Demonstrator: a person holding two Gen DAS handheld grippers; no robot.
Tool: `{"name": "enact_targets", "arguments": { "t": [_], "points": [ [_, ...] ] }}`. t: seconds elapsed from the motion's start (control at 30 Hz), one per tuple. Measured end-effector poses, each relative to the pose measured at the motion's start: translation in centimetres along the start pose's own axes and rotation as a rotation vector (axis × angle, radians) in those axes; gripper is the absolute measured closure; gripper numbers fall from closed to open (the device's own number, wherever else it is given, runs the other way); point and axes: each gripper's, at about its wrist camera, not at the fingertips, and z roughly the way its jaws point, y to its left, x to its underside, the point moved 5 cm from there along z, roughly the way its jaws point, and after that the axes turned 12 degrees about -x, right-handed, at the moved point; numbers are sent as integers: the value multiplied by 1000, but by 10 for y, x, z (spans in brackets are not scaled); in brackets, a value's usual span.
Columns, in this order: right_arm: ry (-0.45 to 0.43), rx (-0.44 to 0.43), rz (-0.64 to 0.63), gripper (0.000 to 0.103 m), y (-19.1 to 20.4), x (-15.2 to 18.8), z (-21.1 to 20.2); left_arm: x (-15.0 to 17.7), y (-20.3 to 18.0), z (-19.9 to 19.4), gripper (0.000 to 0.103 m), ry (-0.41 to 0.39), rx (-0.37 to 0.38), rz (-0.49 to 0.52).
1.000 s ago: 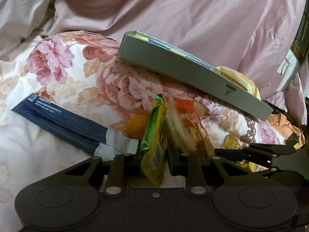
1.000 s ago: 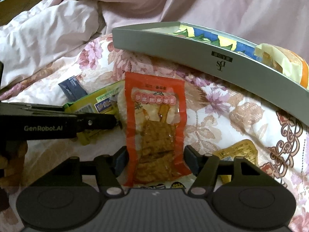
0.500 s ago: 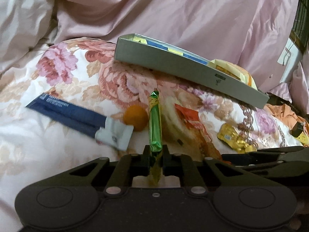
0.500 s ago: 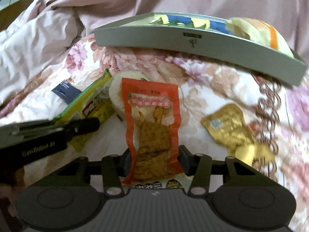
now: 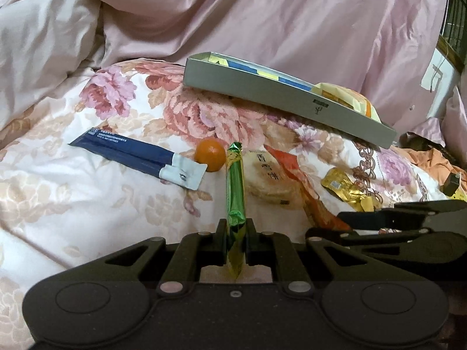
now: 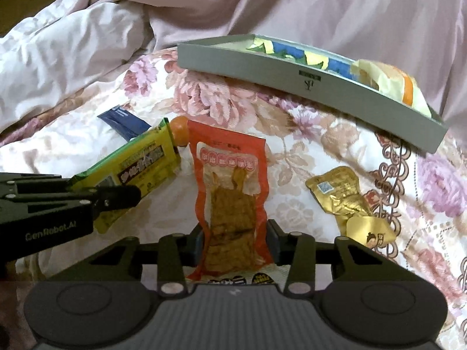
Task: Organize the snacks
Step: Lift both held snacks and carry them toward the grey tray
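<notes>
**Two snacks clamped, tray waiting at the back of the bed**

Nearest the left camera, the left hand-held gripper (image 5: 235,234) is pinching the green-and-yellow snack bar (image 5: 235,192) edge-on, fingers pressed together on its lower end. The right hand-held gripper (image 6: 235,237) is closing on the orange jerky pouch (image 6: 230,201), jaws touching both sides.

Just beyond, a round rice cracker (image 5: 267,179), a small orange (image 5: 210,159), a navy sachet (image 5: 131,154) and gold packets (image 6: 344,195) are lying loose on the floral quilt (image 5: 87,198). Farthest back, the grey tray (image 6: 292,75) is sitting tilted on the bedding, already holding a few packets.

The risks, as I judge them: the slick wrappers are being held near their ends, so either could slip or swing during the carry; and the tray, resting on soft, uneven quilt, could tip if a snack lands on its rim.
</notes>
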Motion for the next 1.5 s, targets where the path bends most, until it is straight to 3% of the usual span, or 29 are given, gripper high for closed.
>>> {"name": "enact_targets", "arguments": {
  "t": [0.1,0.43,0.73,1.07,1.27,1.5],
  "points": [
    [-7,9,2,57,-2,0,-1,-2,0,1,82,-21,-6,15],
    [-1,38,-32,57,0,-1,7,-9,-1,21,82,-15,3,4],
    [-15,63,-75,57,3,-3,11,-6,-5,21,91,-27,3,31],
    [-126,148,-222,57,13,-13,-5,-15,-3,6,92,-95,-37,-21],
    [-210,149,-199,57,6,-24,-25,-31,-9,-6,92,-136,-62,-55],
    [-302,148,-190,56,0,-40,-45,-61,-23,-22,92,-198,-92,-11]
  ]
}}
